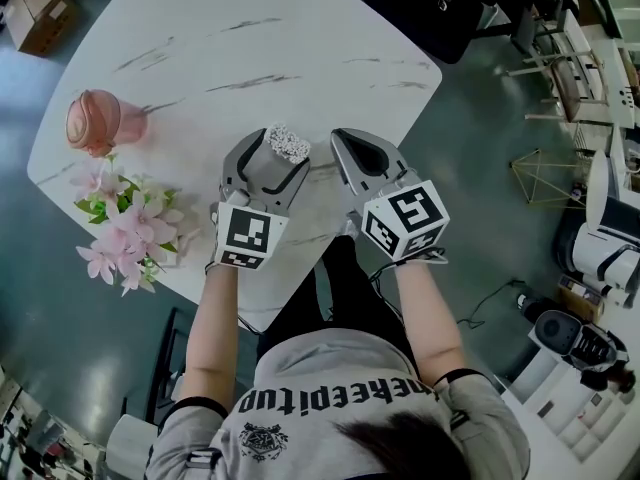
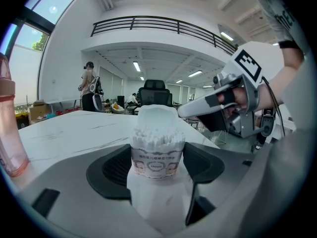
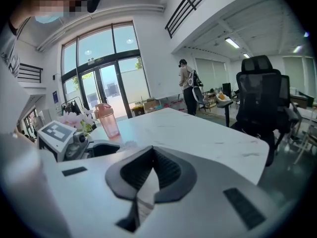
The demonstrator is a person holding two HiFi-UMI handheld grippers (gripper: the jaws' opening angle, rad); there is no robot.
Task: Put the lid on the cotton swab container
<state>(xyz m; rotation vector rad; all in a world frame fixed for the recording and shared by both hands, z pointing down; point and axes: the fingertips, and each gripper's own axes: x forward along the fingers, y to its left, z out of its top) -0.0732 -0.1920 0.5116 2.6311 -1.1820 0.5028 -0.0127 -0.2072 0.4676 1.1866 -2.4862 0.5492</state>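
My left gripper (image 1: 276,156) is shut on the cotton swab container (image 1: 288,144), a small clear tub with a printed label, packed with white swabs (image 2: 156,143), and holds it upright by its sides over the table's near edge. A pale translucent cap (image 2: 157,114) seems to sit over the swab tips. Just to its right, my right gripper (image 1: 352,146) is shut, pads meeting at the tips (image 3: 151,155), and nothing shows between them. From the left gripper view it (image 2: 198,106) reaches in level with the container's top.
On the white marble table (image 1: 250,48), a pink bottle (image 1: 95,121) stands at the left with pink flowers (image 1: 125,228) in front of it. A black office chair (image 3: 262,98) is beyond the far edge. A person stands far off in the room (image 2: 89,86).
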